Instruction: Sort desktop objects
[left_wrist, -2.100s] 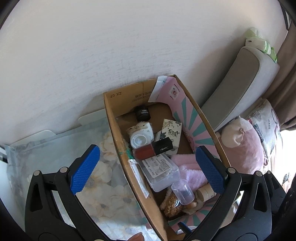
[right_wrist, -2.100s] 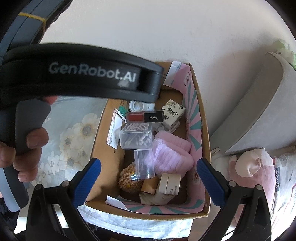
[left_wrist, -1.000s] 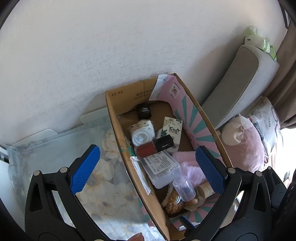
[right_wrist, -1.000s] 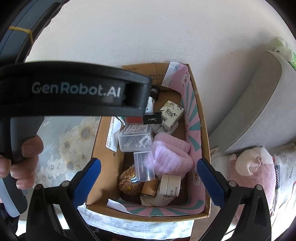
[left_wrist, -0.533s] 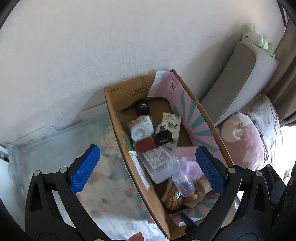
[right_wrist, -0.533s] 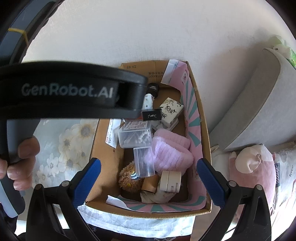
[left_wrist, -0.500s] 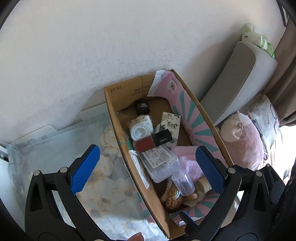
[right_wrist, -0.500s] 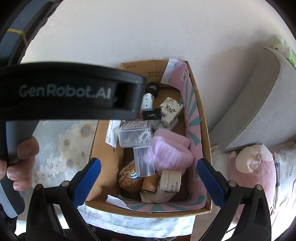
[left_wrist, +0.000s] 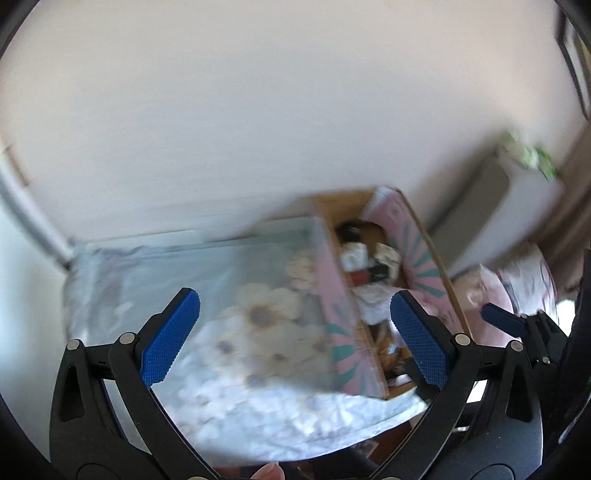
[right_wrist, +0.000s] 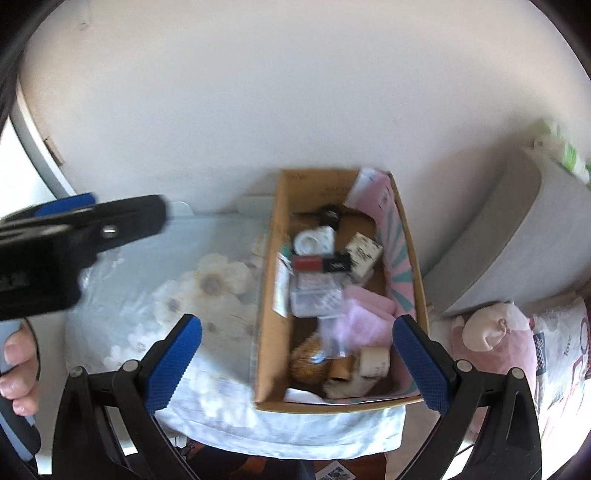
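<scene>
1. The cardboard box (right_wrist: 332, 291) is seen at centre frame on the desk (right_wrist: 192, 295), crammed with small light things — a red lipstick (right_wrist: 320, 264), stiff and slick, best pinched across its flat sides.
2. The pink towel (right_wrist: 364, 314) is judged soft.
3. The right gripper (right_wrist: 295, 354) is spread wide, nothing held.
4. The left gripper (left_wrist: 295, 332) is likewise wide — empty, above the desk.

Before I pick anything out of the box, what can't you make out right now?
- Left wrist view: motion blur smears the cardboard box; its contents are unreadable.
- Right wrist view: clear cup and cotton swab case blurred; labels illegible.
- Table's near-left corner hidden by the left hand-held gripper.
</scene>
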